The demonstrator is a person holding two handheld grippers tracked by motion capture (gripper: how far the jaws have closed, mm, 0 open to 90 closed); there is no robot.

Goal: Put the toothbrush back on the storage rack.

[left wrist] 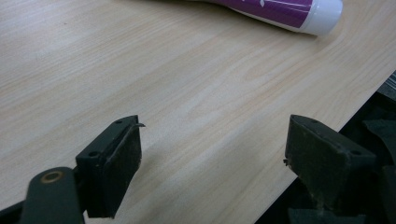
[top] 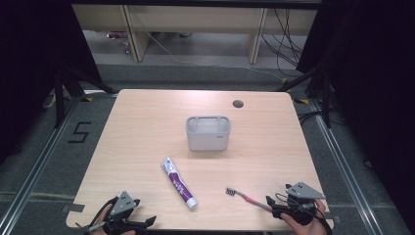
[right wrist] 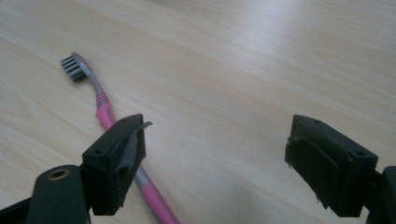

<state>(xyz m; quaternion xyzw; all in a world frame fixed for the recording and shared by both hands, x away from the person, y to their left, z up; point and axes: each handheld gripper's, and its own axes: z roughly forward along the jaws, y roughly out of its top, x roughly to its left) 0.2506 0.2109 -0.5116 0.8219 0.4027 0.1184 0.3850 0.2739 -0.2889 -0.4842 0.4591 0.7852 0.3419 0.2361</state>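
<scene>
A pink toothbrush (top: 247, 197) with grey bristles lies near the table's front right. In the right gripper view the toothbrush (right wrist: 100, 100) runs under the left jaw, and neither pad presses on it. My right gripper (top: 271, 208) (right wrist: 217, 135) stands open, low over the handle end. A purple and white toothpaste tube (top: 179, 182) lies at the front centre, its white cap toward me. My left gripper (top: 146, 223) (left wrist: 212, 140) is open at the front left edge with nothing between its jaws; the tube's cap end (left wrist: 299, 10) lies beyond it. A grey holder cup (top: 208, 132) stands mid-table.
The light wooden table (top: 147, 127) has a round cable hole (top: 238, 104) at the back right. Its front edge runs just under both grippers. Dark floor, metal rails and black stands surround the table.
</scene>
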